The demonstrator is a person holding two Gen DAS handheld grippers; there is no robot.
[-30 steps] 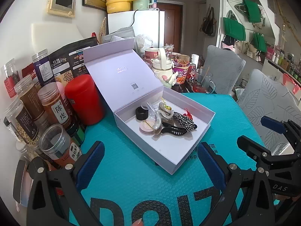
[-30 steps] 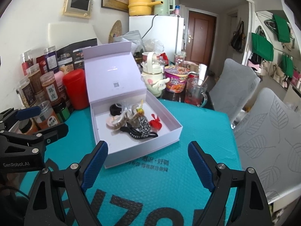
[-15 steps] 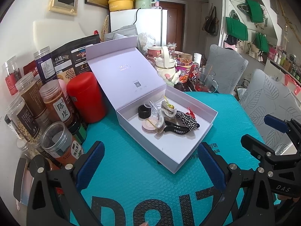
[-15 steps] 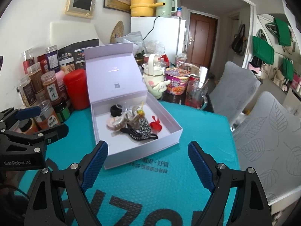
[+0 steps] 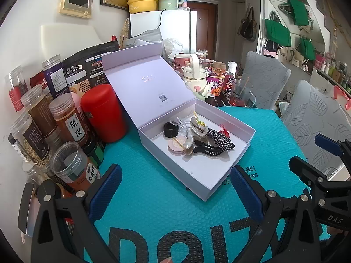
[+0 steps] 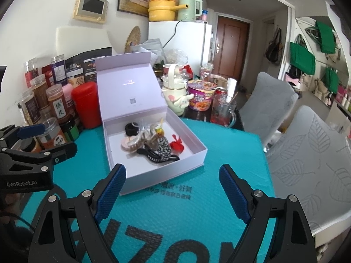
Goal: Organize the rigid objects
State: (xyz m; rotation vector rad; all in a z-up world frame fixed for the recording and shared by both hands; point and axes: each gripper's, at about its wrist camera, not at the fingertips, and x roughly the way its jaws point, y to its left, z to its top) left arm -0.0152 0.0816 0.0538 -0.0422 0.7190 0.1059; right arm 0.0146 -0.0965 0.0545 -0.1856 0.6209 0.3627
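An open lilac gift box (image 5: 210, 182) (image 6: 142, 184) lies on the teal mat, its lid (image 5: 144, 85) tilted back. Inside lie a black ring (image 5: 171, 130), a pink round compact (image 5: 175, 148), clear hair clips, a black claw clip (image 5: 208, 150) (image 6: 153, 155), a black-and-white scrunchie (image 5: 220, 139) (image 6: 164, 146) and a small red piece (image 6: 177, 145). My left gripper (image 5: 175, 188) is open and empty, short of the box's near corner. My right gripper (image 6: 172, 186) is open and empty, just in front of the box.
Spice jars (image 5: 70, 122) and a red canister (image 5: 103, 111) crowd the left edge of the teal mat (image 5: 153, 208). A white kettle (image 6: 175, 89), noodle cup (image 6: 200, 97) and glass mug (image 6: 222, 111) stand behind. Two grey chairs (image 6: 307, 153) are at right.
Both grippers have drawn back and risen slightly, so the box appears a little farther and lower. Nothing in the box has moved; both grippers stay open.
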